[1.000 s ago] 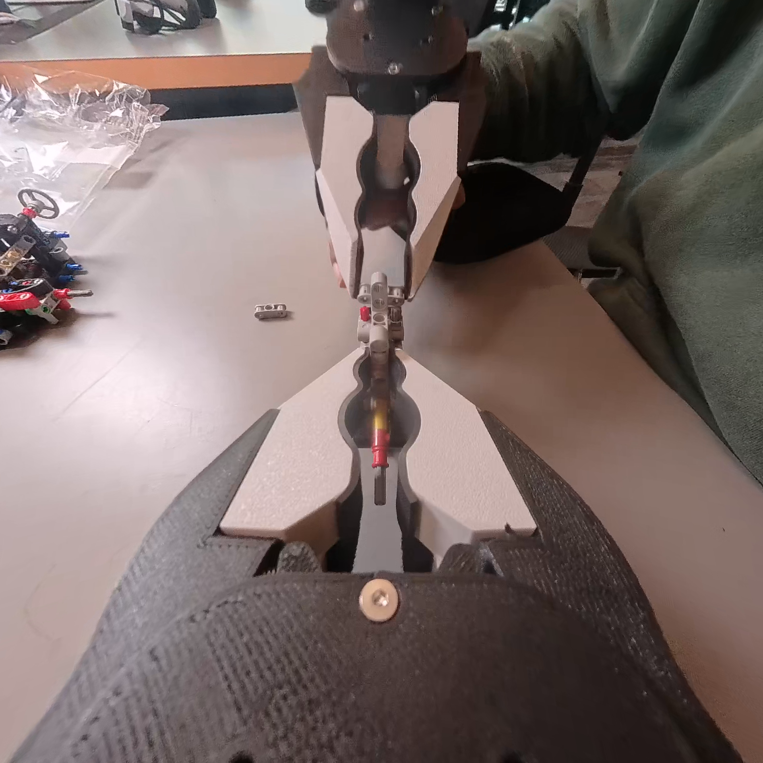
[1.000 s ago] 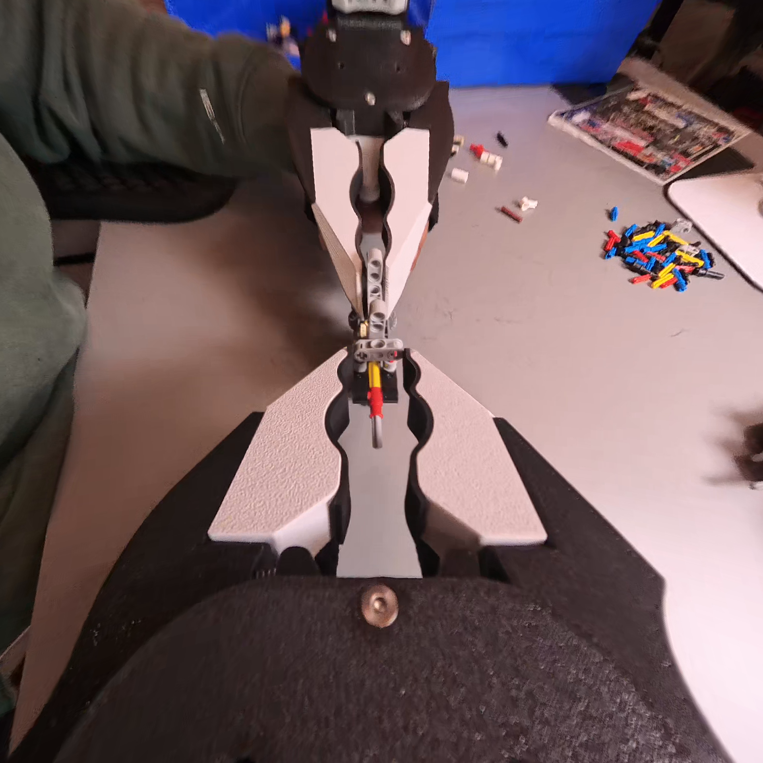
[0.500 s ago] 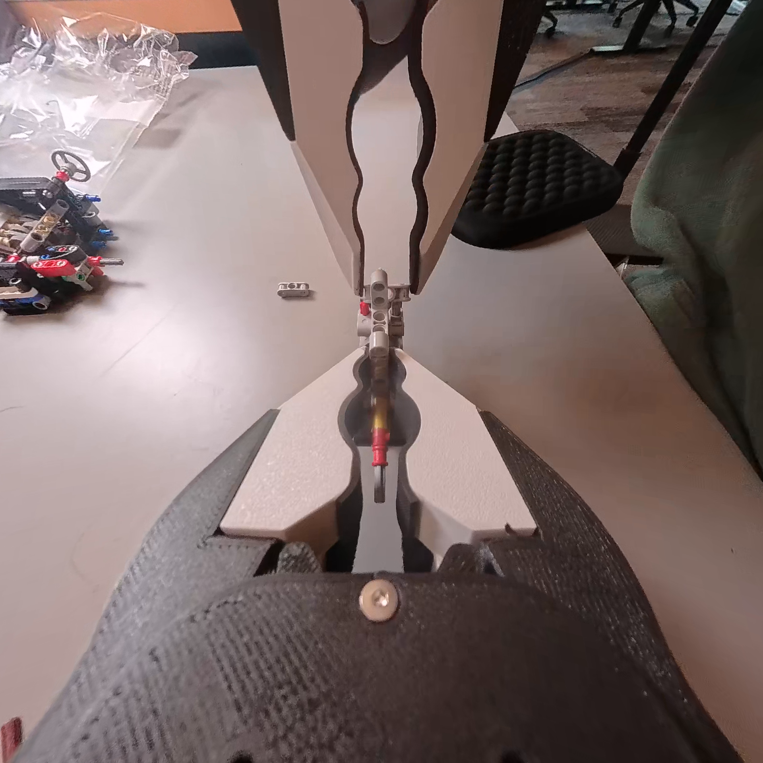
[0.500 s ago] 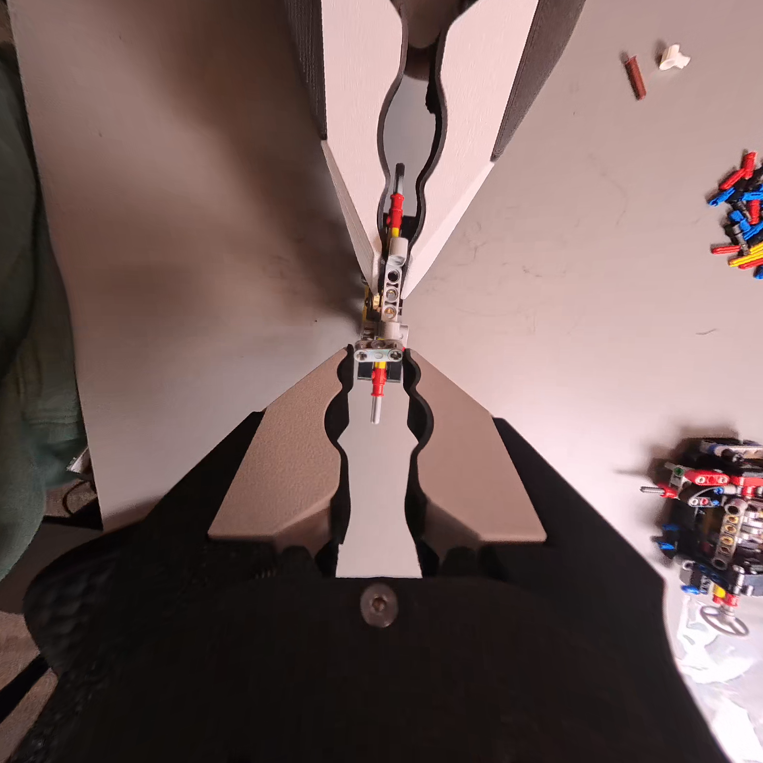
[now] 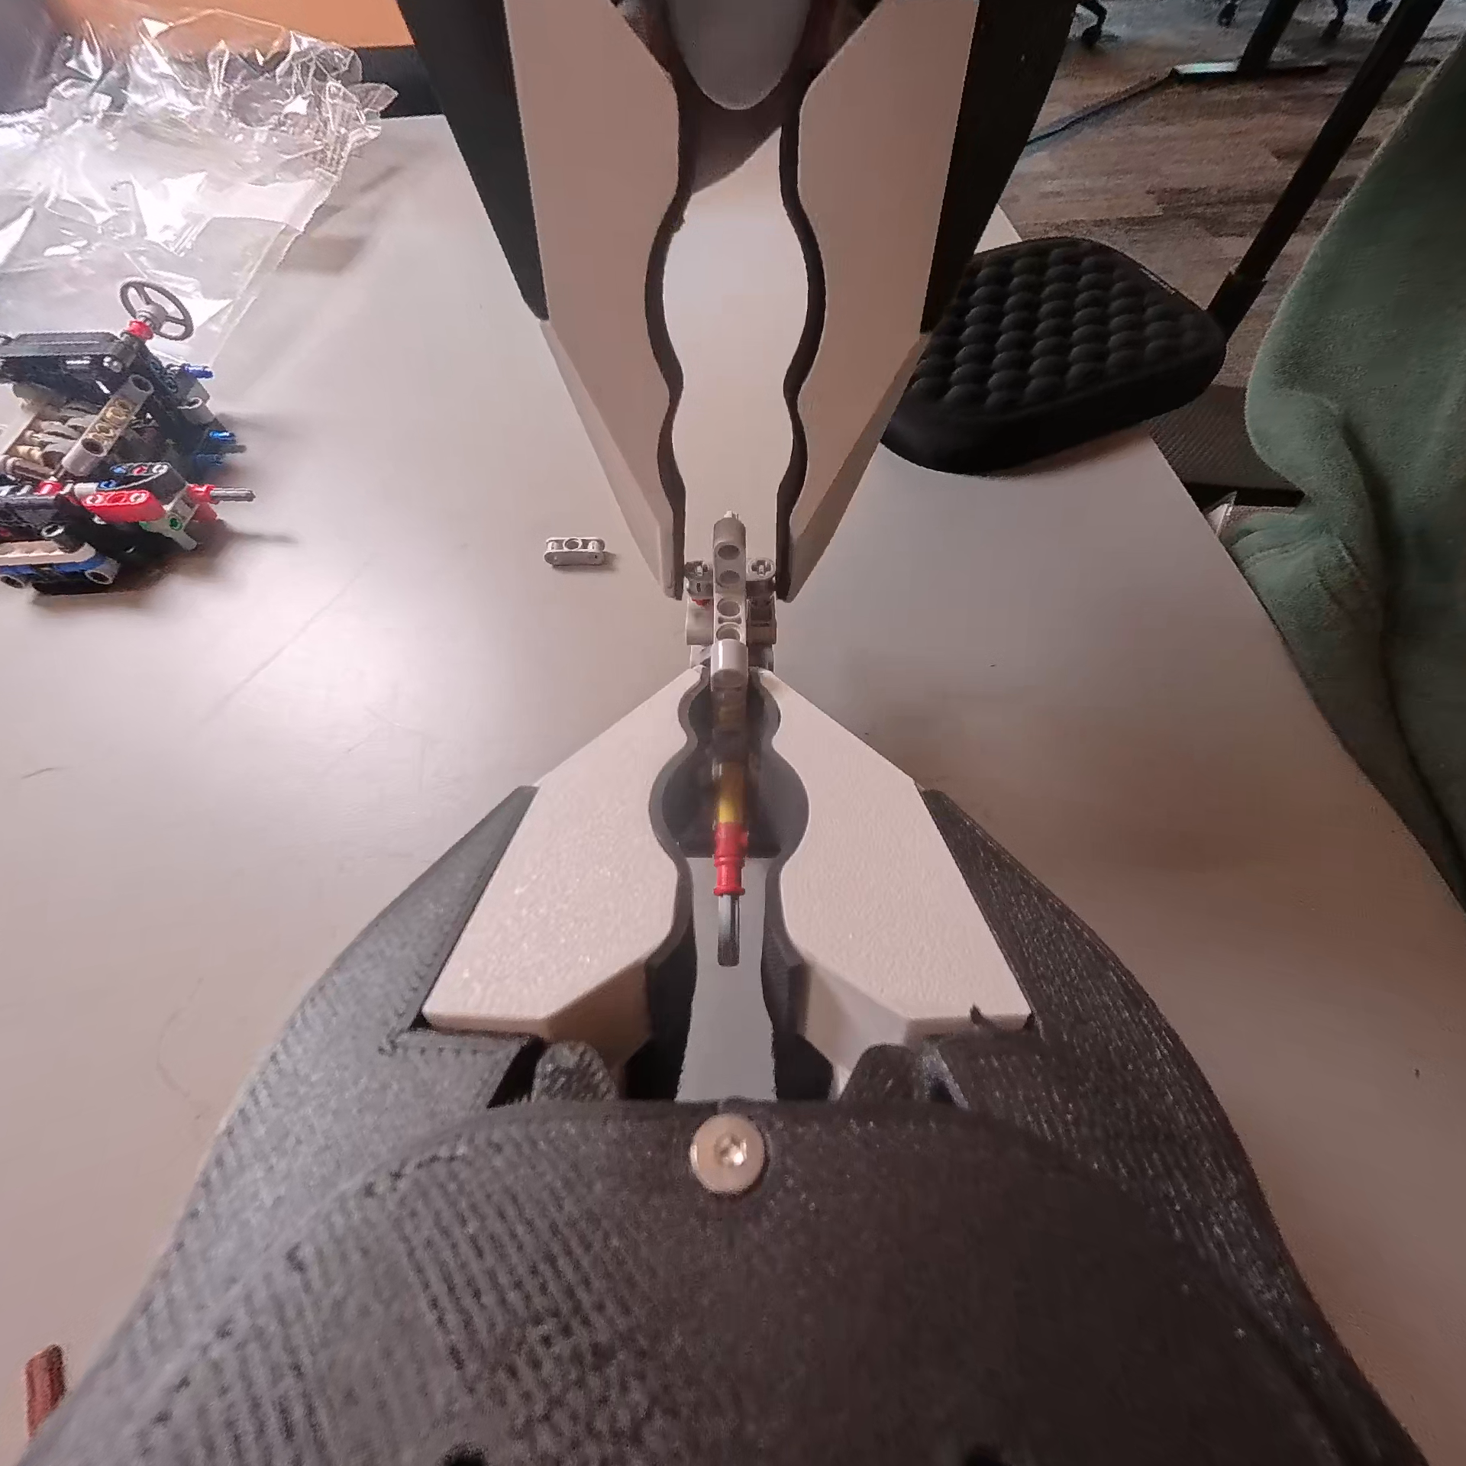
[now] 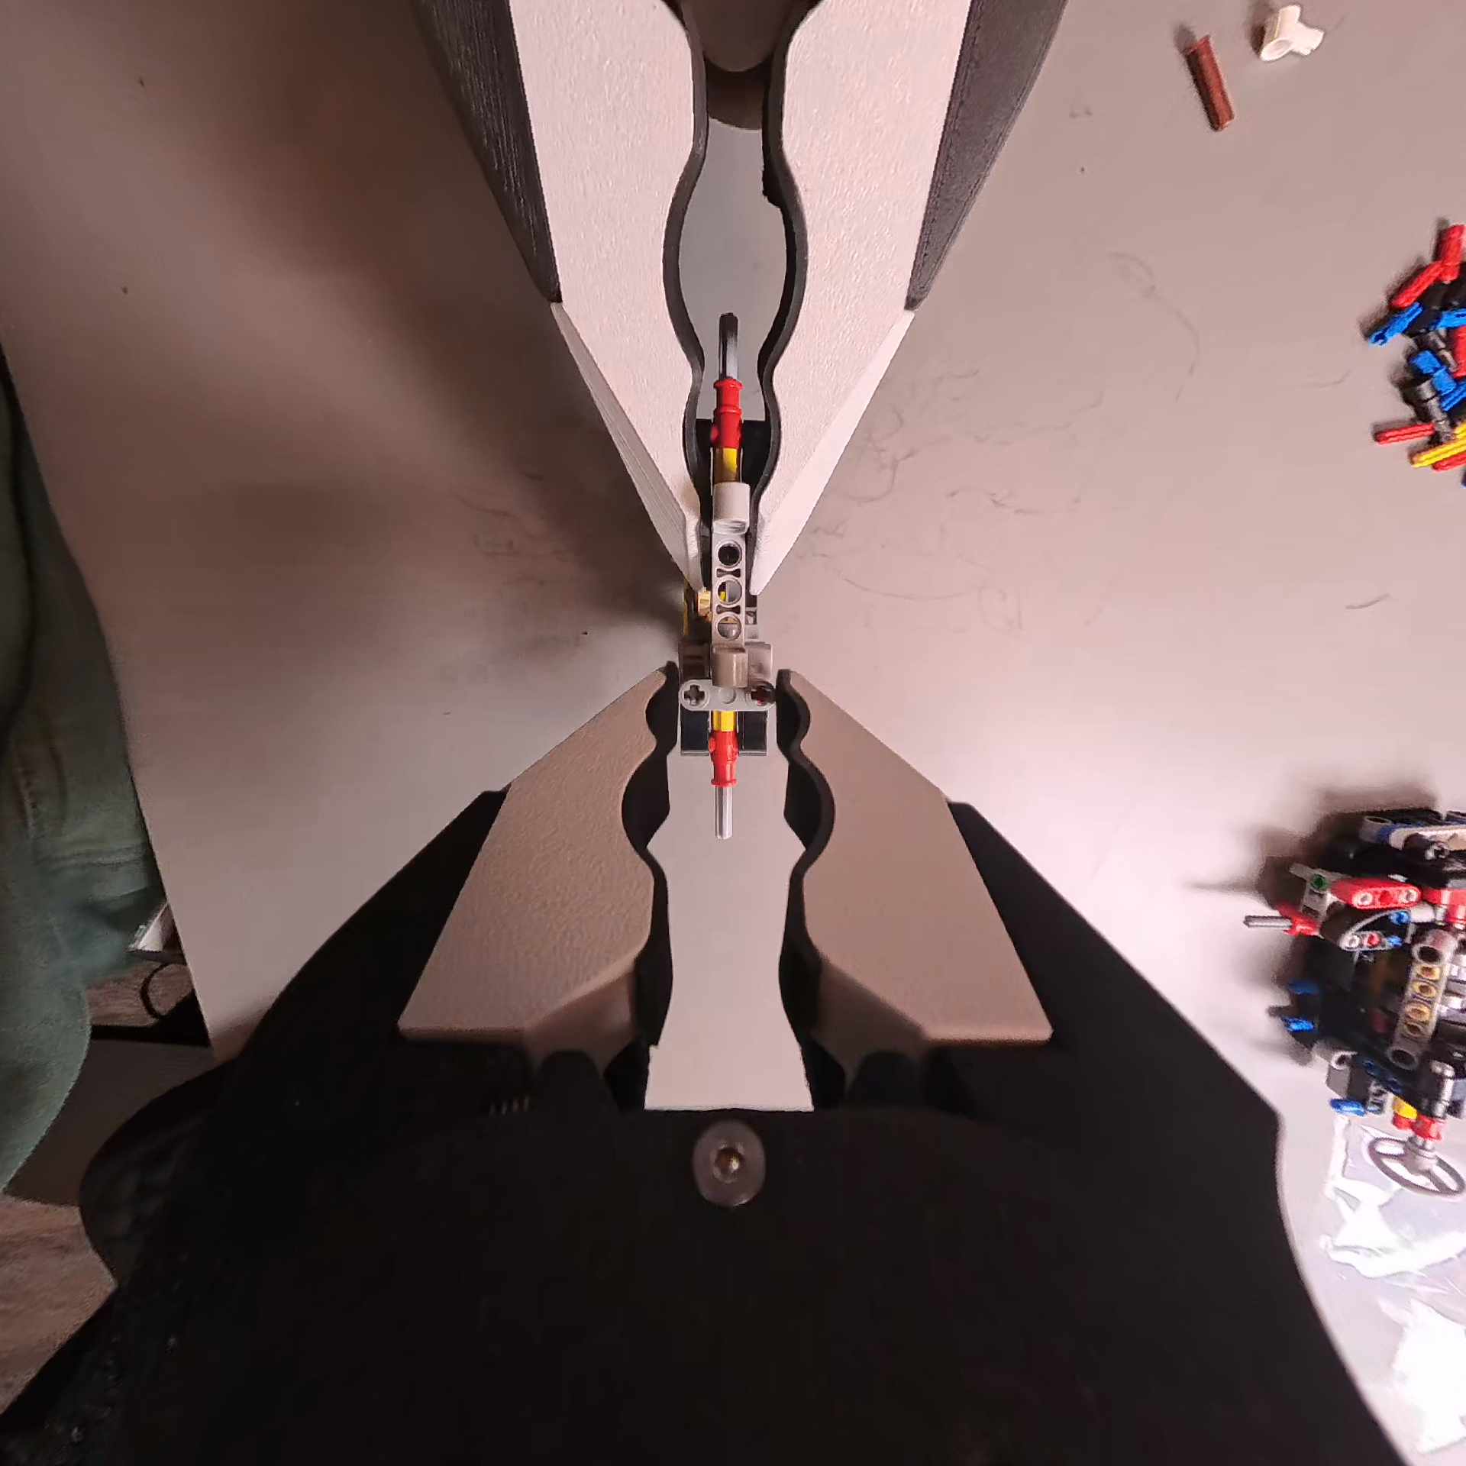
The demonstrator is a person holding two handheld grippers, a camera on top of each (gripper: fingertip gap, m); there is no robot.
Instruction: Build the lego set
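So the little grey, yellow and red brick-beam assembly (image 5: 731, 611) hangs above the desk (image 5: 317, 714), left tool (image 5: 731, 674) clamped on one end. The right tool (image 6: 722, 698) brackets its crosspiece end, jaws apart; looks mid-handover, needing a squeeze.

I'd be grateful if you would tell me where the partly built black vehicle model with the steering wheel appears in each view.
Left wrist view: model at the left edge, beside the clear plastic bag.
Right wrist view: model at the right edge, lower half.
Shared landmark: its steering wheel.
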